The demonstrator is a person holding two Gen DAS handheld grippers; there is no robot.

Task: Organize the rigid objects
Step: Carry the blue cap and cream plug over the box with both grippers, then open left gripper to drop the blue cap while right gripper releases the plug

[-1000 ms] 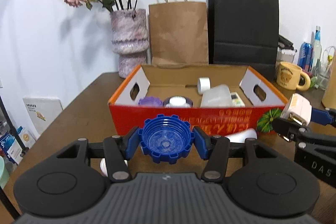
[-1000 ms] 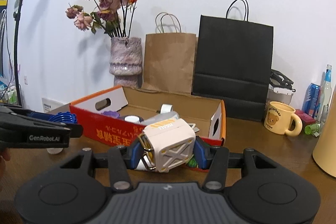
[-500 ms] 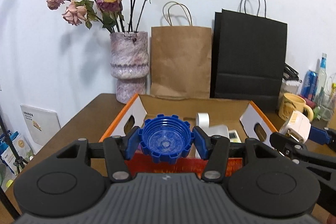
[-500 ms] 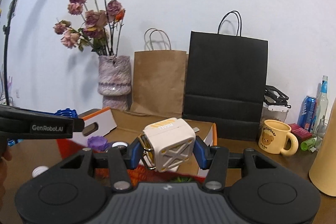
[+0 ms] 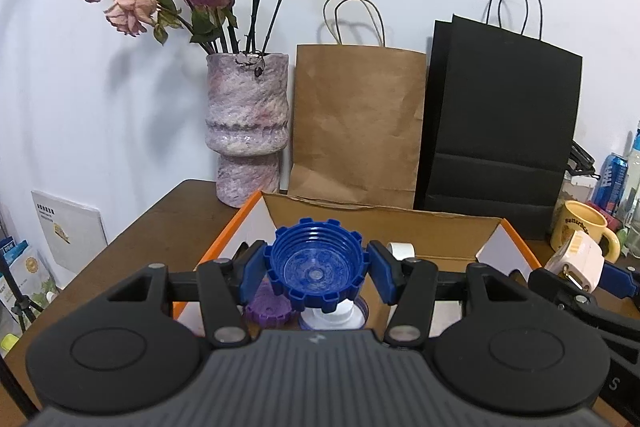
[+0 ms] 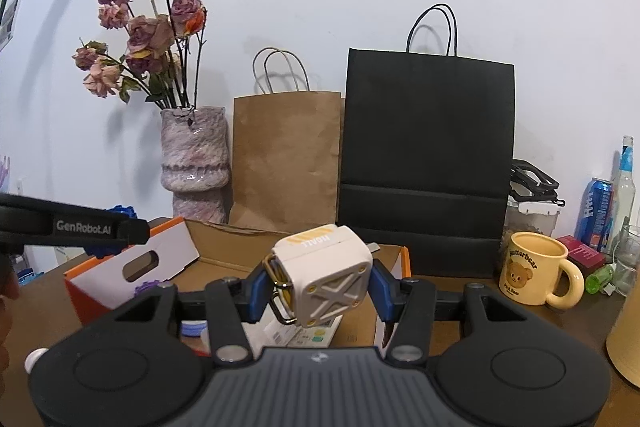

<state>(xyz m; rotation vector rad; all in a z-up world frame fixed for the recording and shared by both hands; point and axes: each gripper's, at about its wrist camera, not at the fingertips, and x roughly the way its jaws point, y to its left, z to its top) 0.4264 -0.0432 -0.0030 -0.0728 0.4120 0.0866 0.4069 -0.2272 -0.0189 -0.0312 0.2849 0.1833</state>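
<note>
Both claws are closed on objects and hang over an open cardboard box (image 5: 400,223) on a brown wooden table (image 5: 160,219).

From the left wrist view, the left claw (image 5: 318,269) pinches a blue plastic cap (image 5: 318,267) with a notched rim, held by its sides between the two blue pads so its hollow, threaded inside faces the camera. This side grip suits a round, hard thing: the pads seem to bear on the rim's notches, which should keep the cap from twisting out. It hangs above the box's near left part, where a purple cap (image 5: 266,311) and a white lid (image 5: 332,317) already lie, so caps appear to be gathered there.

From the right wrist view, the right claw (image 6: 320,285) grips a chunky white block (image 6: 324,277), perhaps a padlock or case, with yellow stripes on top, a raised cross on its face and a metal ring at one side. The pads press its two flat sides, which is the steadiest hold on a boxy shape. It hangs over the box's right part, above a flat printed card or packet (image 6: 296,335).

Behind the box stand a mottled purple vase of dried roses (image 5: 246,131), a brown paper bag (image 5: 356,123) and a black paper bag (image 5: 496,119). A yellow bear mug (image 6: 536,273) sits to the right, well clear of the box.

My judgement: both objects are being carried in together for dropping, each on its own side, so the claws stay apart.
</note>
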